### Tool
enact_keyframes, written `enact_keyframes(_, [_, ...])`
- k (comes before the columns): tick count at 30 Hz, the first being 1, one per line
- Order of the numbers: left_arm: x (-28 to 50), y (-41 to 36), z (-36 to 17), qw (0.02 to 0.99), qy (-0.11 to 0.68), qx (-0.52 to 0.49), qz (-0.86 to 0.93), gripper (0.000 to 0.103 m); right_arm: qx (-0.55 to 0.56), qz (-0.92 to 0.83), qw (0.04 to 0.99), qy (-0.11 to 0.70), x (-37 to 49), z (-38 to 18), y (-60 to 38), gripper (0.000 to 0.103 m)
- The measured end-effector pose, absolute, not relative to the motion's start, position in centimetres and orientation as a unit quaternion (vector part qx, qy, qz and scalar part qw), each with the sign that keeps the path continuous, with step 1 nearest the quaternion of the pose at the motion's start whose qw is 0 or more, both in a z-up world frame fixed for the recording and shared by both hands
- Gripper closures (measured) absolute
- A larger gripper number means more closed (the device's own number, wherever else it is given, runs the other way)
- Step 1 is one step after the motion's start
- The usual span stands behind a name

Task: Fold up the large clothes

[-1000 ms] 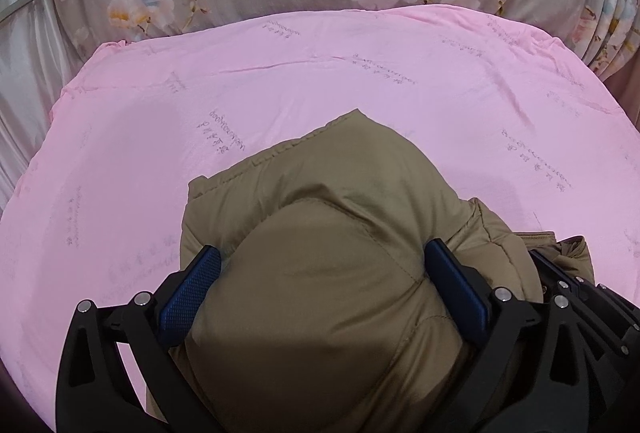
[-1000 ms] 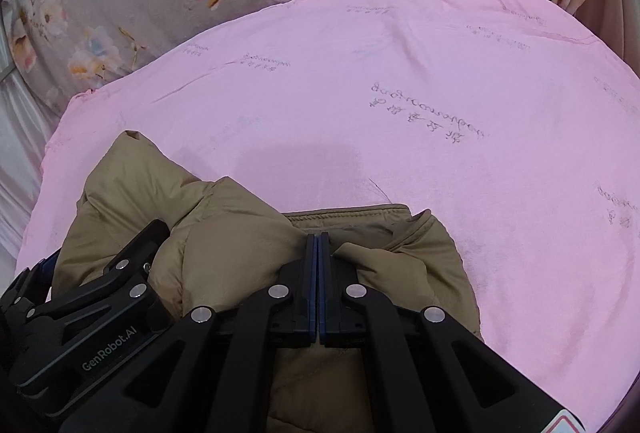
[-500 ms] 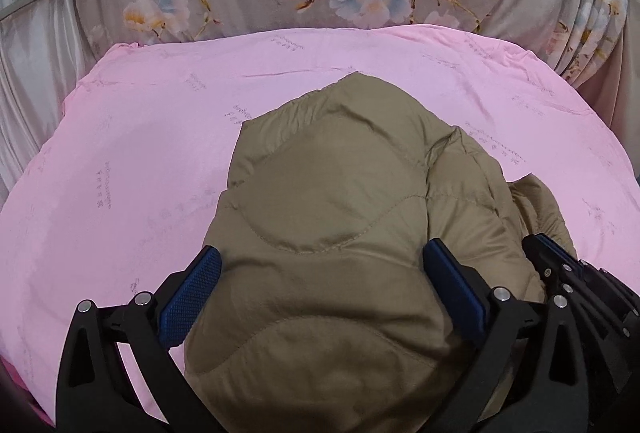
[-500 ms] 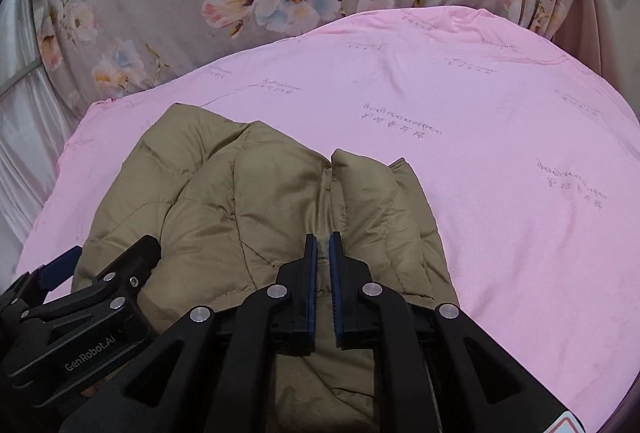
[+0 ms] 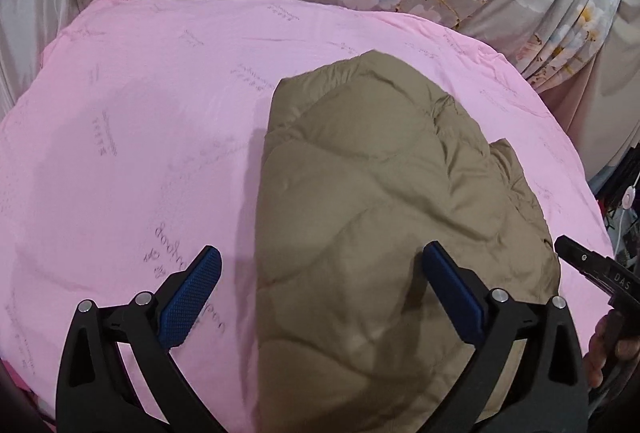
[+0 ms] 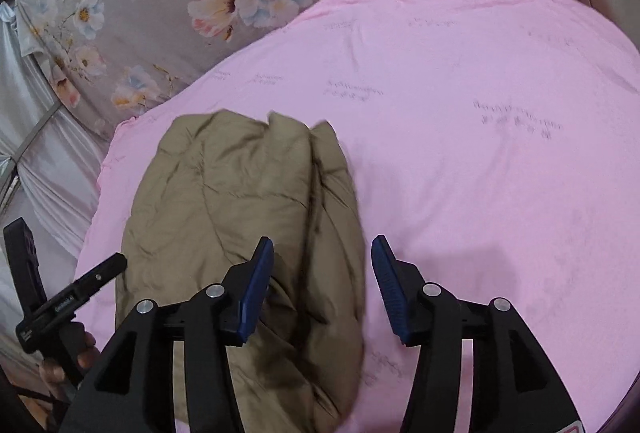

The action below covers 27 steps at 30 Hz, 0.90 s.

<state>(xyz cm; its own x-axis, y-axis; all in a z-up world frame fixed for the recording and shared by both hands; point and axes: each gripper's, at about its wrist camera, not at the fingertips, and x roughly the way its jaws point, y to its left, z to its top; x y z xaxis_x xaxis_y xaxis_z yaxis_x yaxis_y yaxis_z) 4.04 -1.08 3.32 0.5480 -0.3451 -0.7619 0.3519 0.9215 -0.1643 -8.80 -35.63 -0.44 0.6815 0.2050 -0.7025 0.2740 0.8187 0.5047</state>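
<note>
The tan puffer jacket (image 5: 384, 217) lies in a thick folded bundle on the pink sheet (image 5: 132, 161) of the bed, nearer the sheet's left edge than its right as my right wrist camera shows it, with the flowered cover (image 6: 132, 17) beyond its far end. My left gripper (image 5: 320, 293) is spread wide with nothing held; its right pad sits over the jacket and its left pad over bare sheet just beside the jacket's left side. My right gripper (image 6: 322, 285) is also well apart and holds nothing, straddling the jacket's right edge, where a dark seam (image 6: 310, 217) runs lengthwise near the border. I judge the fold to be close to done, and the step in hand is tidying and settling the bundle. To do it well I would keep both grippers low and flat, press along the padded panels rather than pinch them, since the filling looks springy and likely to puff back up, and push air out from the near end toward the far end. I would square the right edge along that seam so the layers stack evenly, and avoid catching the sheet under a pad, which would drag the bundle askew. Whether loose sleeves are tucked inside I cannot tell from here.
</note>
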Motion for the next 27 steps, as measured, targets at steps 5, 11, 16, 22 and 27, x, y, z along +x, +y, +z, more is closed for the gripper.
enact_keyframes(5, [4.7,2.6,1.4,0.829,0.493,-0.075,-0.252,0.005,0.352,0.062,0.810,0.465,-8.2,-4.3,-36.0,0.051])
enact_keyframes(11, [4.2,1.7,-0.2,0.790,0.523,-0.098,-0.303,0.005,0.372,0.118,0.790,0.473,-7.3,-5.1,-33.1,0.043])
enact_keyframes(16, [3.8,-0.2,-0.3,0.800,0.516,-0.074,-0.298,0.005,0.420,0.155,0.765,0.464,-6.9,-6.4,-30.8,0.042])
enact_keyframes(22, [4.0,-1.6,0.0,0.824,0.495,-0.054,-0.269,0.005,0.428,0.149,0.775,0.441,-5.4,-6.5,-29.4,0.047])
enact_keyframes(27, [3.7,-2.4,0.8,0.842,0.470,-0.024,-0.263,0.010,0.410,0.137,0.793,0.430,-5.3,-5.9,-29.3,0.070])
